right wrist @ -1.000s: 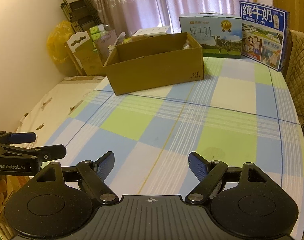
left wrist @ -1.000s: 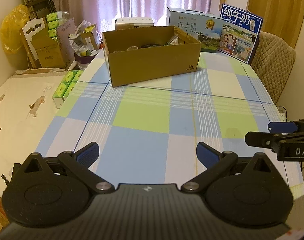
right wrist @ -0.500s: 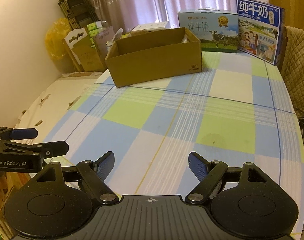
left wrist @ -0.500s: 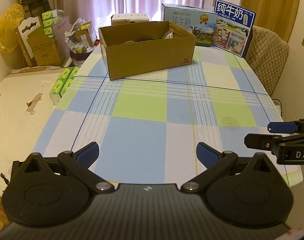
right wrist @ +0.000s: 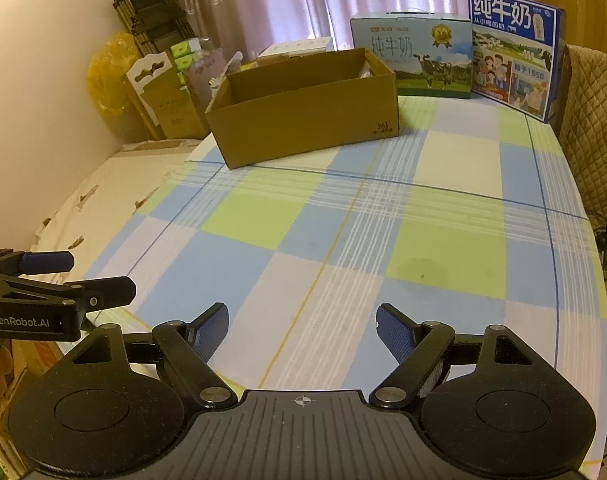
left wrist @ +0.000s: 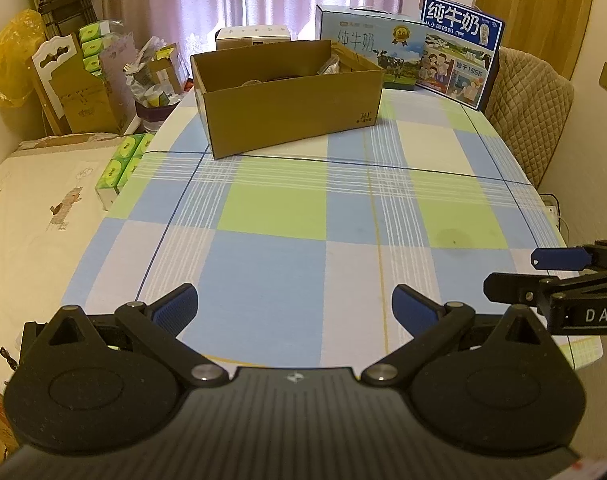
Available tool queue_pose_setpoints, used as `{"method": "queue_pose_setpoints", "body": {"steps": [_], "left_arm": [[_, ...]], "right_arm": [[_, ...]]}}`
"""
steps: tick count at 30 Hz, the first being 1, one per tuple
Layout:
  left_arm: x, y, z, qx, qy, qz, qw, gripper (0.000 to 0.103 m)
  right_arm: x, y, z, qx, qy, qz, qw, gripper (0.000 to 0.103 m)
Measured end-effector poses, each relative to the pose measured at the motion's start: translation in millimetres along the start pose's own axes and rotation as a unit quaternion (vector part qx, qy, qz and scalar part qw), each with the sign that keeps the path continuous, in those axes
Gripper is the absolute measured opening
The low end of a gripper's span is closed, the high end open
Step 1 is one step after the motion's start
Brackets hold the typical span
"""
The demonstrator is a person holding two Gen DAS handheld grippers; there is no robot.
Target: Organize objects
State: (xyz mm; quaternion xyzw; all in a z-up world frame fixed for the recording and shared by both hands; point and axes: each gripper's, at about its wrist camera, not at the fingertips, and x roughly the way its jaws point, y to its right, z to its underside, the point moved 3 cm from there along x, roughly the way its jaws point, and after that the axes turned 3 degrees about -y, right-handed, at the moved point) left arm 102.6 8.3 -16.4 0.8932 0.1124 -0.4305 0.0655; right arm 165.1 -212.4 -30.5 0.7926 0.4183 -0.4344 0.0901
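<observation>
An open brown cardboard box point(left wrist: 291, 104) point(right wrist: 309, 110) stands at the far side of the checked tablecloth point(left wrist: 303, 220) point(right wrist: 343, 232); a few items lie inside it, mostly hidden by its walls. My left gripper point(left wrist: 295, 308) hovers open over the near table edge with nothing between its blue pads. My right gripper point(right wrist: 301, 326) is likewise open and empty over the near edge. Each gripper shows from the side at the other view's edge: the right gripper point(left wrist: 515, 276) and the left gripper point(right wrist: 99, 276).
Two blue milk cartons point(left wrist: 367, 56) point(left wrist: 459, 52) stand behind the box, a white box point(left wrist: 253, 36) beside them. A padded chair point(left wrist: 531, 116) is at the right. Green tissue packs point(left wrist: 121, 168), cardboard and bags point(left wrist: 83, 84) crowd the left.
Both wrist views have pulled back and risen slightly, so the box and cartons look a little farther off. Both pairs of jaws stay equally wide.
</observation>
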Motion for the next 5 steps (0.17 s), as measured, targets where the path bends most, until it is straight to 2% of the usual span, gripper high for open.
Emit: {"method": "queue_pose_setpoints", "body": {"steps": [5], "left_arm": [[3.4,2.8,-2.7,-0.003,0.000,-0.003,1.0000,0.102]], "right_arm": [[3.5,6.3,-3.4,0.002,-0.002,0.001,1.000,0.078]]}}
